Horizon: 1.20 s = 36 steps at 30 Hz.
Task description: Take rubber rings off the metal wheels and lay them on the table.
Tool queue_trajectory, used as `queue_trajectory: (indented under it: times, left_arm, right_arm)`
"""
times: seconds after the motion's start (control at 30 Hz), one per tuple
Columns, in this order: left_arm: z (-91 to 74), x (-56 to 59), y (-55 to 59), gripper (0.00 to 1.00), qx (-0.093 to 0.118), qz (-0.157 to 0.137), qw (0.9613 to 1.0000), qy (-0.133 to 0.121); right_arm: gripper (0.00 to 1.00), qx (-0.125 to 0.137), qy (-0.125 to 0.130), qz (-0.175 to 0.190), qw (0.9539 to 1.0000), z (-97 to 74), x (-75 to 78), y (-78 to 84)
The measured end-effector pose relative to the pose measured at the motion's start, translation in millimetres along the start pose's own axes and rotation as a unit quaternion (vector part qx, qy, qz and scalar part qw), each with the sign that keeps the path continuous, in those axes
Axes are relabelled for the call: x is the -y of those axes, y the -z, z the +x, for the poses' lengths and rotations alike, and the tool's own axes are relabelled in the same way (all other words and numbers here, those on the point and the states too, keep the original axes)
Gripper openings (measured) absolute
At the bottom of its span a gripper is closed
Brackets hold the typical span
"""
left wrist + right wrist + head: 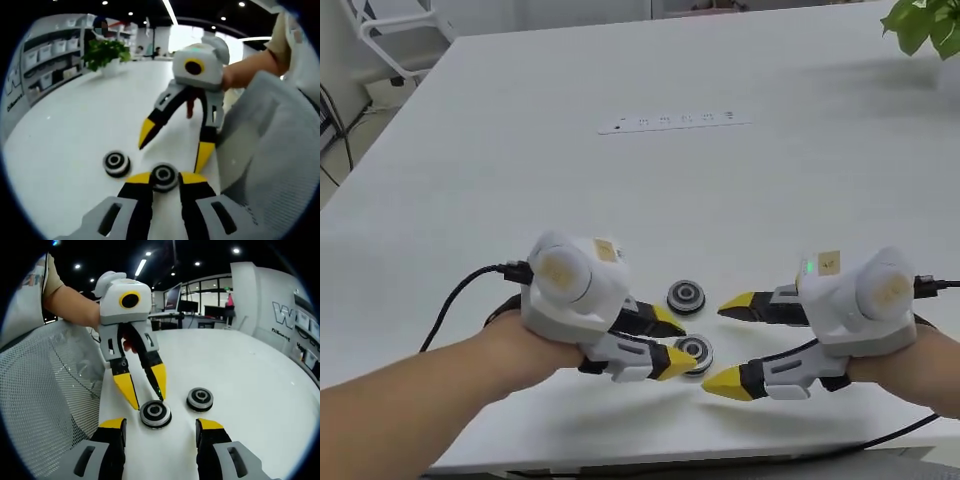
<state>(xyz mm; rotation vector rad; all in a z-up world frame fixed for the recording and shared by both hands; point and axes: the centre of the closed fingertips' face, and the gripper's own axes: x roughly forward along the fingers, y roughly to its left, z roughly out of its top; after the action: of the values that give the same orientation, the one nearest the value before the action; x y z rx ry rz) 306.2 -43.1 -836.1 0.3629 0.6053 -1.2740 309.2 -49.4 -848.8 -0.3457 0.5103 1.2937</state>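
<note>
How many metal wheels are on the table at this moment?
2. The near wheel lies on the table between the jaw tips of the left gripper. The far wheel lies free just beyond it. None seems to be hidden.

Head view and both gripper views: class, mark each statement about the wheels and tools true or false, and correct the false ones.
1. A nearer wheel and a farther wheel lie on the table. True.
2. The left tool has its yellow tips on either side of the nearer wheel. True.
3. The right tool is clamped on the farther wheel. False: its jaws stand open and hold nothing, and that wheel lies free.
4. The two wheels are stacked. False: they lie side by side, apart.
</note>
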Motion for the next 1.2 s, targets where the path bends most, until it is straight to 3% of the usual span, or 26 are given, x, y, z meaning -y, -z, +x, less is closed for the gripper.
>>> queue_trajectory:
  times: [0.43, 0.57, 1.2]
  left_arm:
    - [5.8, -2.9, 4.5, 0.15, -0.001, 0.014, 0.9997, -0.018]
    - [5.5, -2.9, 4.2, 0.15, -0.004, 0.031, 0.9992, -0.023]
    - [5.6, -3.8, 4.0, 0.14, 0.002, 0.031, 0.9989, -0.036]
  right_arm:
    - [0.54, 0.002, 0.0, 0.005, 1.0, 1.0, -2.1, 2.4]
    - [0.54, 0.003, -0.004, 0.006, 1.0, 3.0, -4.8, 1.5]
    - [0.37, 0.021, -0.012, 0.028, 0.9993, 18.3, -10.9, -3.3]
